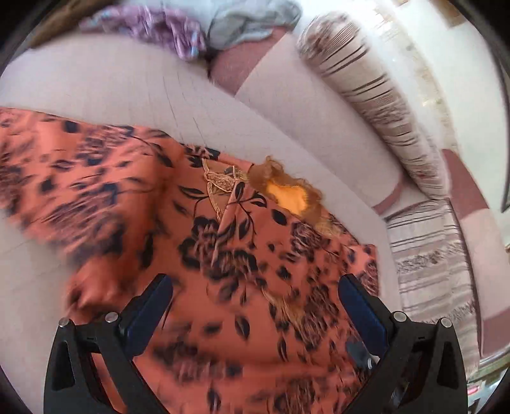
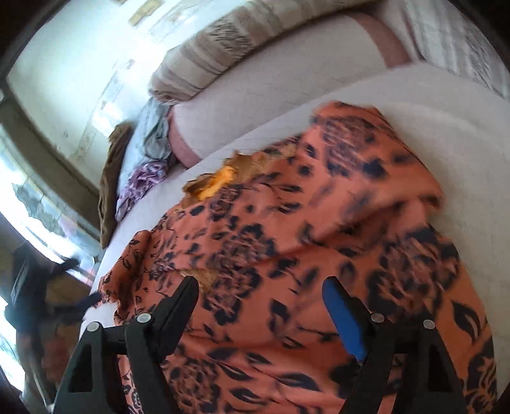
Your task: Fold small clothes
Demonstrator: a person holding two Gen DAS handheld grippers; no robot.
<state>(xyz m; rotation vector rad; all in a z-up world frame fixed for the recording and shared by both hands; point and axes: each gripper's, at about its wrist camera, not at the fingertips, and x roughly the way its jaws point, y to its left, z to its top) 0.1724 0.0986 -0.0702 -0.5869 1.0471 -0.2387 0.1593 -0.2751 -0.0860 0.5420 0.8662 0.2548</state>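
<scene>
An orange garment with a dark floral print point(image 1: 204, 242) lies spread on the pale sofa seat point(image 1: 127, 95). It has a yellow-orange lace patch at its neckline point(image 1: 287, 194). My left gripper point(image 1: 255, 286) hovers over the garment, open, with nothing between its fingers. In the right wrist view the same garment point(image 2: 287, 242) fills the middle, its lace patch point(image 2: 220, 181) toward the far edge. My right gripper point(image 2: 259, 289) is open above the cloth, and nothing is pinched between its fingers. Both views are blurred by motion.
A striped bolster cushion point(image 1: 376, 95) lies along the sofa's back. A purple patterned cloth point(image 1: 159, 28) and a grey cloth point(image 1: 251, 22) are piled at the far end of the seat. A striped cover point(image 1: 430, 261) drapes at the right. A window point(image 2: 28, 191) is at the left.
</scene>
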